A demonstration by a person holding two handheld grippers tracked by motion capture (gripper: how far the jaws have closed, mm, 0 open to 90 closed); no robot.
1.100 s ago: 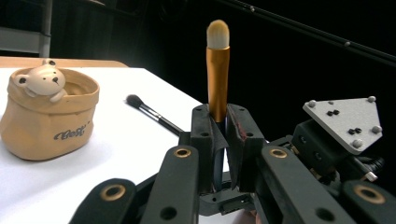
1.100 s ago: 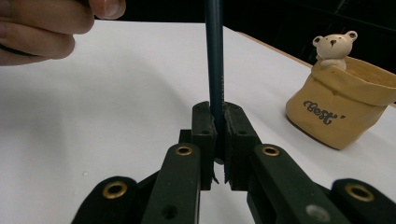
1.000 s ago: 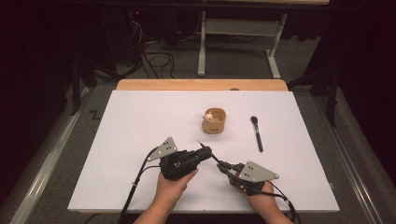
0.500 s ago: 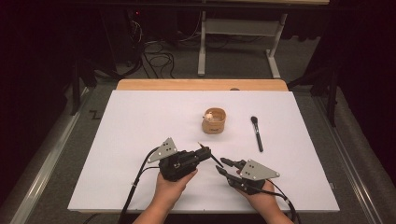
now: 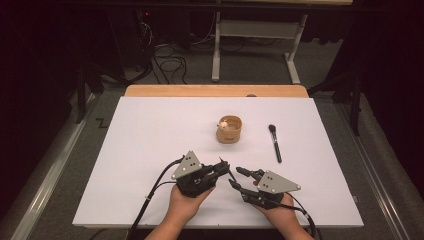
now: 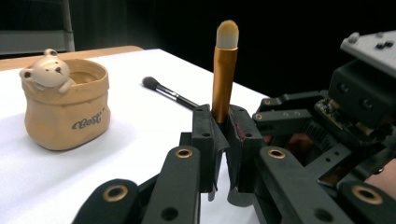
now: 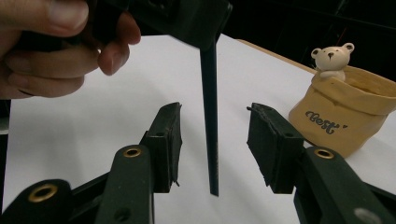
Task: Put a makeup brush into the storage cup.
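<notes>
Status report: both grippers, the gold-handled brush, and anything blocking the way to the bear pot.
Left gripper shut on gold-handled brush, upright. Right gripper jaws just opening, off its black handle end. Bear pot ahead, path clear; black brush lies aside.

Bench top [image 5: 150,150] is plain white with a light wood strip along the far edge. The pot [image 6: 65,116] is tan with dark lettering and a cream bear. One brush [image 6: 224,74] has a gold ferrule and pale bristles, the other brush [image 5: 275,142] is all black. Fingers [image 7: 168,140] are matte black with brass rivets.
</notes>
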